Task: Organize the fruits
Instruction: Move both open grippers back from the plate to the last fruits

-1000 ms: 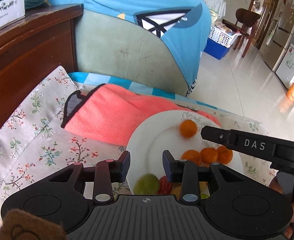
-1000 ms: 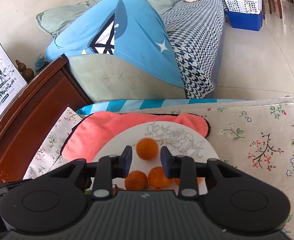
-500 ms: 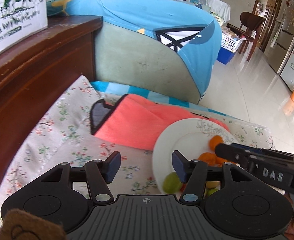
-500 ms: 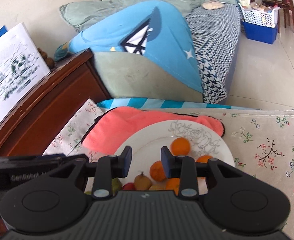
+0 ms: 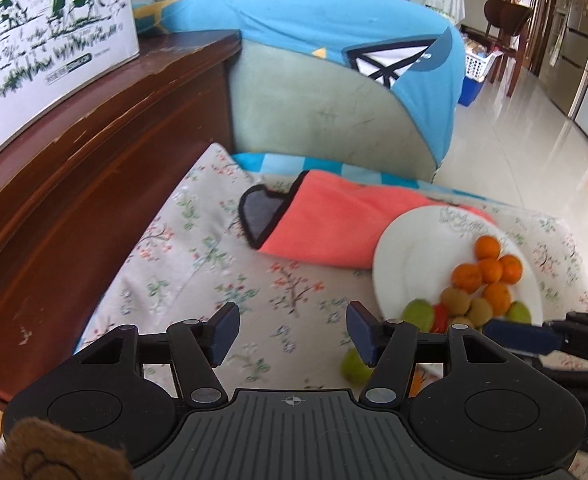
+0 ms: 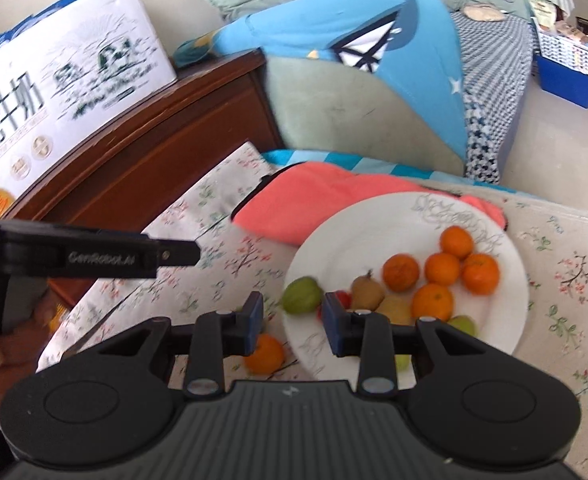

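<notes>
Both grippers are angled downward over a flower-patterned table (image 5: 214,264). The left gripper (image 5: 292,330) is seen with its fingers (image 5: 224,330) released and opening; only tablecloth lies between them. A green fruit (image 5: 351,366) lies on the cloth, partly hidden behind the right-hand finger. The plate (image 5: 409,256) of fruit sits beyond and to the right of these fingers. The right gripper (image 6: 292,322) is shown with fingers (image 6: 252,322) drawn nearly together, grasping nothing. Another green fruit (image 6: 301,294) rests on the plate's near rim just past the gap. A loose orange (image 6: 266,354) lies on the cloth beneath the left-hand finger.
</notes>
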